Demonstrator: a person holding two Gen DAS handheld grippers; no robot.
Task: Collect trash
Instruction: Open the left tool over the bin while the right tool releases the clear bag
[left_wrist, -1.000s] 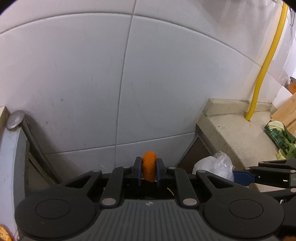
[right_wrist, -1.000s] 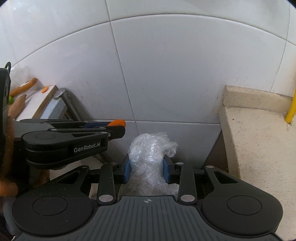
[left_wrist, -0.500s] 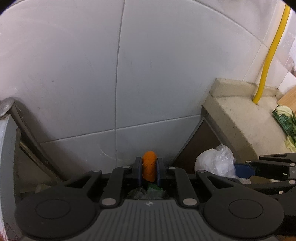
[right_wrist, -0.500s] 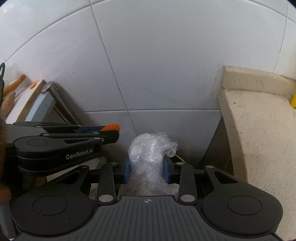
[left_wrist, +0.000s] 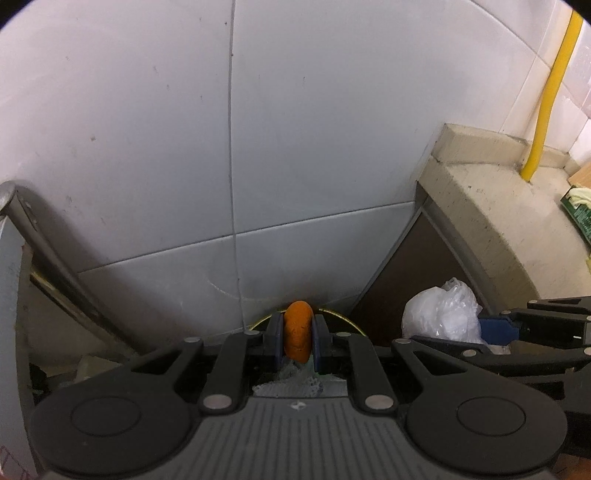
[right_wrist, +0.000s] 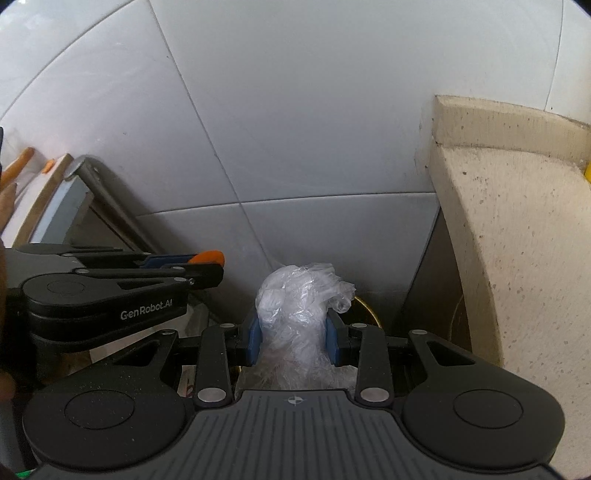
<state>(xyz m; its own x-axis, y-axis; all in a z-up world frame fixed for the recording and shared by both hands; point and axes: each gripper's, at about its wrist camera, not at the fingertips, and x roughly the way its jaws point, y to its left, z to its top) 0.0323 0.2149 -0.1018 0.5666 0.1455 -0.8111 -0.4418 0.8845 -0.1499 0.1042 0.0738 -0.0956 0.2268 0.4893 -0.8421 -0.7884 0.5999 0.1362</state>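
Both tools had sunk into the gap between the tiled wall and the stone worktop, bringing a gold-rimmed bin into view below them. The left tool, nearly closed, pinched an orange scrap; the right tool, partly open, clamped a crumpled plastic bag. Both pieces seemed poised for dropping.

Your left gripper clamped on an orange scrap, pointing down at the white tiled wall, your right gripper at the right edge — gripping crumpled clear plastic, beige stone counter beyond, yellow pipe rising — from its corner.
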